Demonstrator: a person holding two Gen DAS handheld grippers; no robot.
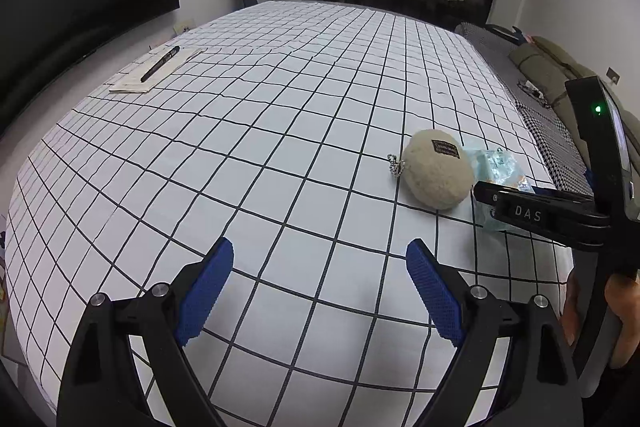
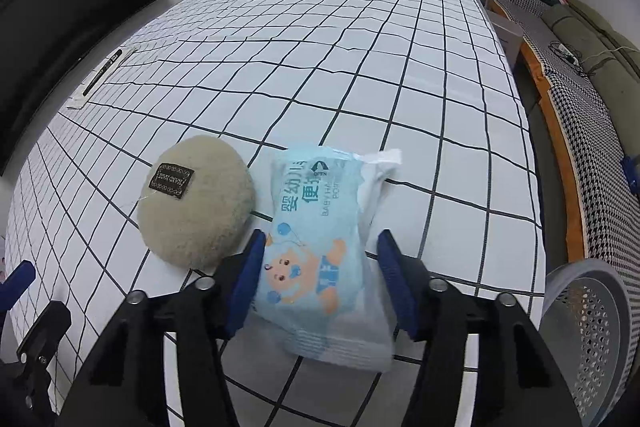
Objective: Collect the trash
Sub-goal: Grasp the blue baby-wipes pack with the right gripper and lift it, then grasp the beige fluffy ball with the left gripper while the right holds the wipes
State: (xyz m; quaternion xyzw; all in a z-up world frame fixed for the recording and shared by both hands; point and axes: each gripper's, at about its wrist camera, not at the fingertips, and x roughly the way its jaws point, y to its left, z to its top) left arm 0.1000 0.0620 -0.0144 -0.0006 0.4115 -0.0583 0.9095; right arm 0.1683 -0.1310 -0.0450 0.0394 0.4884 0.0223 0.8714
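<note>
Right hand-held gripper (image 2: 320, 279): jaws straddled pale-blue plastic wipes packet (image 2: 316, 247); grip uncertain.
Left hand-held gripper (image 1: 320, 291): gaped empty above grid-patterned bed (image 1: 280, 131).

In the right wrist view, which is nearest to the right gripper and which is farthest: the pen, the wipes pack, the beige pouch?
1. Wipes pack: between the fingers of the right gripper.
2. Beige pouch: just left of the pack, beside the left finger.
3. Pen: far off at the left edge of the checked cloth, lying on paper.
</note>
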